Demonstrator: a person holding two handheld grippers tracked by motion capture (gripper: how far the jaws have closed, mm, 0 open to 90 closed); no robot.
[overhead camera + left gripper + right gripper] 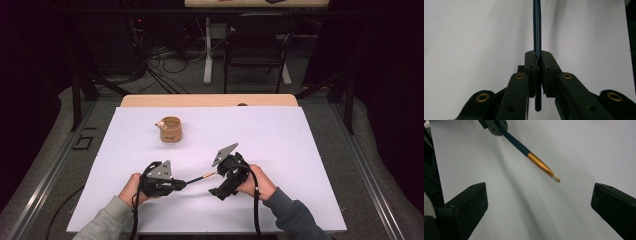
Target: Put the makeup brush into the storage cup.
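A thin brush with a dark blue handle, a gold ferrule and a small whitish tip hangs level just above the white table. My left gripper is shut on the handle's rear part, and the handle's end sticks out behind its pads. The brush points right toward my right gripper. That gripper is open wide, and the brush tip hovers in front of the gap without touching either jaw.
A small tan cup stands at the back left of the white table sheet, with a small pale thing at its left rim. A chair and cables are on the floor beyond the table.
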